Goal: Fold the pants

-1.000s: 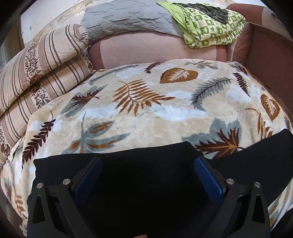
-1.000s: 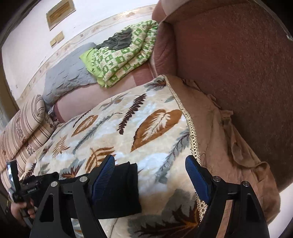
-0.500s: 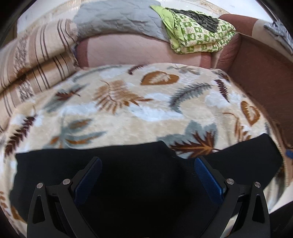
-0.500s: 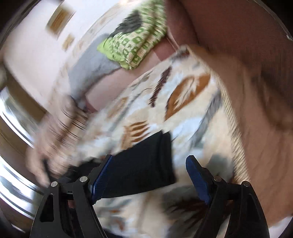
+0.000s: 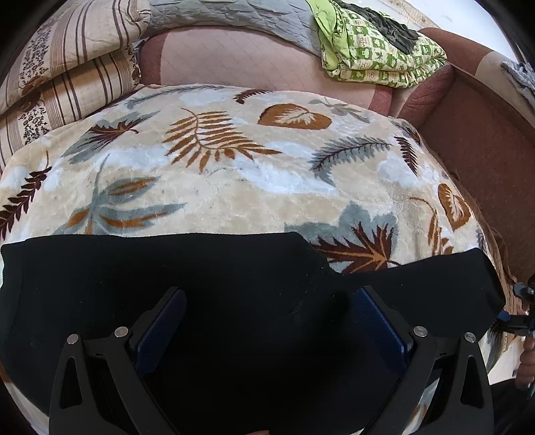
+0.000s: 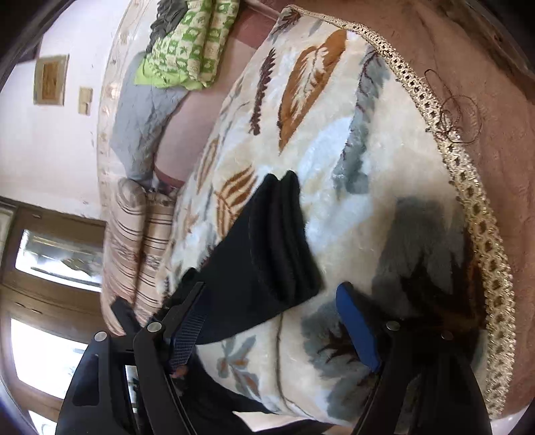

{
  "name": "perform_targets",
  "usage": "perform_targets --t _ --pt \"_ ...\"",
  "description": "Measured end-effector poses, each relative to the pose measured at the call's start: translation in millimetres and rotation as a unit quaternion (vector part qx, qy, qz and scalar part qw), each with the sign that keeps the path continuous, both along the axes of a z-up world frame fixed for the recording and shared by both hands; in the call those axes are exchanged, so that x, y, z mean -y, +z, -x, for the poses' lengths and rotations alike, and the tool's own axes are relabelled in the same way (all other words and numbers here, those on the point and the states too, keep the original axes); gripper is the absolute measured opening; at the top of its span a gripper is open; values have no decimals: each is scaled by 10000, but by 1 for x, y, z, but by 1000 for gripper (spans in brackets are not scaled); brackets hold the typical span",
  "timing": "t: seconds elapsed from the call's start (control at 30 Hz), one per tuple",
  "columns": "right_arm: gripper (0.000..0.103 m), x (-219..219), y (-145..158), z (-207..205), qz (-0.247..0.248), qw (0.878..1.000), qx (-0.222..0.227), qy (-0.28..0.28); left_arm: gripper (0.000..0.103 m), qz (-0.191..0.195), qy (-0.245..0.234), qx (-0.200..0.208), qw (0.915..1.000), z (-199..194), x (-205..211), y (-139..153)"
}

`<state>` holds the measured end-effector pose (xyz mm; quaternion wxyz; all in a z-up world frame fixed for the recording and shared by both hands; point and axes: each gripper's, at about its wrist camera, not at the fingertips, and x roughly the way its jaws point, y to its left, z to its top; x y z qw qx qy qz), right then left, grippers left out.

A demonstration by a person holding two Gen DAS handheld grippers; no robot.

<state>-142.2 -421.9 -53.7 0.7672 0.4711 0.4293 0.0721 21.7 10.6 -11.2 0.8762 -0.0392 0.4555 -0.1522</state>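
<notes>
Standing wide apart with nothing pressed between them, the right gripper [image 6: 267,321] has just been closing a little; the end of the black pants [image 6: 267,247] lies just ahead, toward its left finger. The left gripper [image 5: 267,328], also apart, hangs over the pants' middle, which run along the blanket's [image 5: 234,187] near edge.

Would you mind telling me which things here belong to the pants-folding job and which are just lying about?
Part of the job:
black pants
left gripper
right gripper
leaf-print blanket, the folding surface

Just lying about:
green patterned bedding
grey quilt
striped pillows
</notes>
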Motion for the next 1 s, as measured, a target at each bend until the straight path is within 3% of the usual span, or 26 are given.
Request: perform_targets --t 0.03,0.1,0.2,0.4,0.47,0.57,0.73,0.87,1.0 --pt "65 0 0 -3 24 10000 -36 -1 102 5 1 -4 10000 0 0 0" --pt "29 0 -6 -9 26 9997 -250 24 102 -2 11 -31 10000 0 1 -3" --pt "9 -2 -3 -11 148 9995 -250 129 102 -138 16 -90 9999 -1 4 -6" --pt "8 -26 32 -7 1184 9920 340 267 102 -387 -37 -190 9991 -3 14 -11" --pt "8 -43 48 -4 1642 9839 617 353 102 -314 -40 -214 9993 -3 13 -11" --pt "8 -87 67 -4 2479 9608 974 764 102 -134 3 -166 9998 -4 8 -8" --pt "8 -148 66 -15 2336 9521 1364 1429 98 450 408 206 9979 2 -18 6" --pt "8 -194 61 -34 2179 9471 1484 1830 99 141 1079 869 9903 14 -40 24" --pt "8 -235 53 -55 1829 9441 1666 2180 99 208 1735 980 9797 19 -65 27"
